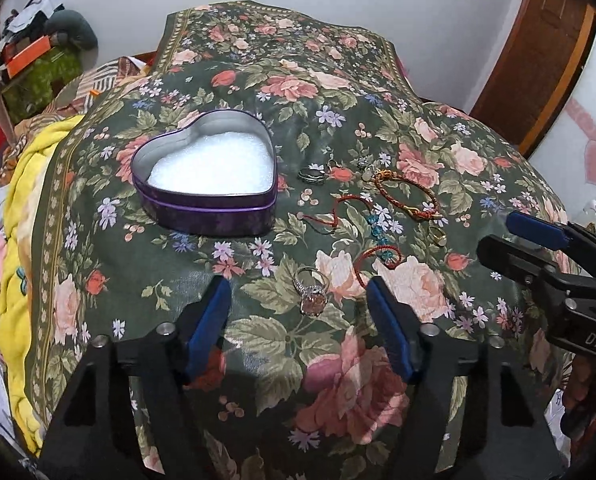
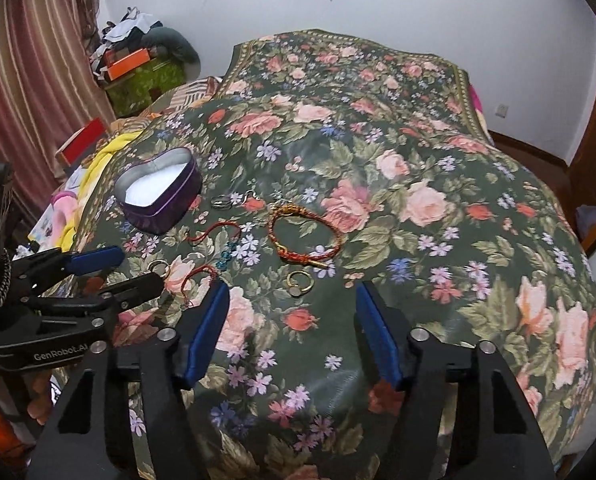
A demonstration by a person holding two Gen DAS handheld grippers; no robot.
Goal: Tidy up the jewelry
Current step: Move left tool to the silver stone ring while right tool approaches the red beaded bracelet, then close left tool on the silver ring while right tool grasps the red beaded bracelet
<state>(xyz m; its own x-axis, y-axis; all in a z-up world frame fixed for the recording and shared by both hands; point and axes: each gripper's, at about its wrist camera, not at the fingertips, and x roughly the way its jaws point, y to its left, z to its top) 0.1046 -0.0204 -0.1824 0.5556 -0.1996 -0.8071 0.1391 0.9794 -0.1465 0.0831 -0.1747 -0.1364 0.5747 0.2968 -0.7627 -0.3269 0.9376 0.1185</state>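
A purple heart-shaped tin (image 1: 206,210) (image 2: 166,204) with white foam inside stands open on the floral cloth (image 1: 337,380). To its right lie a dark ring (image 1: 311,175) (image 2: 221,202), a red-and-gold braided bracelet (image 1: 417,213) (image 2: 276,240), a red cord with teal beads (image 1: 377,232) (image 2: 224,258) and a gold ring (image 1: 437,236) (image 2: 298,282). A silver ring with a pink stone (image 1: 311,294) lies between the tips of my open left gripper (image 1: 297,282) (image 2: 142,268). My right gripper (image 2: 290,286) (image 1: 509,240) is open, with the gold ring just ahead of its fingertips.
The cloth covers a rounded bed surface that drops away at the edges. A yellow blanket (image 1: 22,216) lies at the left, and a striped curtain (image 2: 38,80) and a pile of boxes and clothes (image 2: 138,56) are beyond it. A wooden door frame (image 1: 537,64) stands at the right.
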